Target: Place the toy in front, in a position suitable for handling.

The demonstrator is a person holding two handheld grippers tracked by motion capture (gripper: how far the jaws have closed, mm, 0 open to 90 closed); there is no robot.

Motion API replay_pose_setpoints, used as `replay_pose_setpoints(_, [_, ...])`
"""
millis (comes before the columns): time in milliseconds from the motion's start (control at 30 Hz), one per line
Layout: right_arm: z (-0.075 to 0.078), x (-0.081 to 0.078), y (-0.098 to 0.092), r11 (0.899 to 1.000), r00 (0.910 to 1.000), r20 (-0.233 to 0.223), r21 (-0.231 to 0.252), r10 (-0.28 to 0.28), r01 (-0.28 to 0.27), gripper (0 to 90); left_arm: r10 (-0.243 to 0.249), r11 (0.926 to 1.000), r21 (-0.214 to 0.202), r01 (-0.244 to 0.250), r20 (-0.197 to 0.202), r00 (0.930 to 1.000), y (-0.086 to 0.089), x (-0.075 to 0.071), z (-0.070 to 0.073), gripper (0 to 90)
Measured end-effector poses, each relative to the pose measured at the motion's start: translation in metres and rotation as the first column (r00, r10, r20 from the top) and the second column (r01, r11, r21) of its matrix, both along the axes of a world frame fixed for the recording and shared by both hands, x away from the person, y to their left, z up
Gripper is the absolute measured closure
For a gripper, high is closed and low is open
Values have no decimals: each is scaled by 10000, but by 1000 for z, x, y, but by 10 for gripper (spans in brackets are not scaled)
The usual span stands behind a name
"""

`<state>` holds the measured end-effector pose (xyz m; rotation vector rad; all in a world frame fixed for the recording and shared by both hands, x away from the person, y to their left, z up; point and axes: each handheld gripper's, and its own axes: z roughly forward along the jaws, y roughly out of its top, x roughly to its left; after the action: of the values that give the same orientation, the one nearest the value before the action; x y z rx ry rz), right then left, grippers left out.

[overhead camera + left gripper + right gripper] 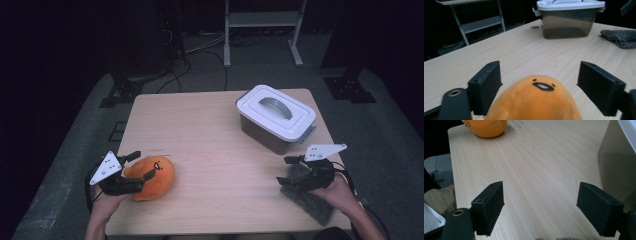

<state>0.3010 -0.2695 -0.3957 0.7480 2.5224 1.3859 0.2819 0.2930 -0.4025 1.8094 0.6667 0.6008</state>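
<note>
Two black jaws of the left gripper (539, 87) are standing spread around a soft orange egg-shaped plush toy with a small face (536, 100), with gaps on both sides and no pad pressing it. That toy is lying at the near left of the pale wooden table (215, 150). Over a grey woolly cloth (312, 202) at the near right, the right gripper (539, 207) is hovering with jaws spread and nothing between them.

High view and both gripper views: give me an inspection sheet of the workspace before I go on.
Surface: pale wooden table, bare in the middle.
Job's things: orange plush toy between the left gripper's jaws, a gap visible on one side.
Clutter: grey lidded box, lid on; grey cloth under the right gripper.
Grippers: left gripper open; right gripper open, nothing between.
Cables: on the floor beyond the table.
Surroundings: dark room, metal rack.
</note>
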Motion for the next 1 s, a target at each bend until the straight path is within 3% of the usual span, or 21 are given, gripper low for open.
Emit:
replay_pose_setpoints(267, [-6, -1, -1, 10000, 10000, -43, 97, 12, -11, 203, -238, 9995, 213, 250, -527, 9983, 6, 3, -13, 230])
replay_pose_setpoints(667, [-20, -6, -9, 9986, 9997, -152, 479, -201, 208, 202, -479, 9966, 617, 542, -992, 9939, 9, 6, -25, 330])
replay_pose_setpoints(1000, [-30, -9, -4, 9952, 9997, -175, 970, -142, 159, 202, -245, 9944, 995, 345, -995, 9947, 8, 7, -32, 439])
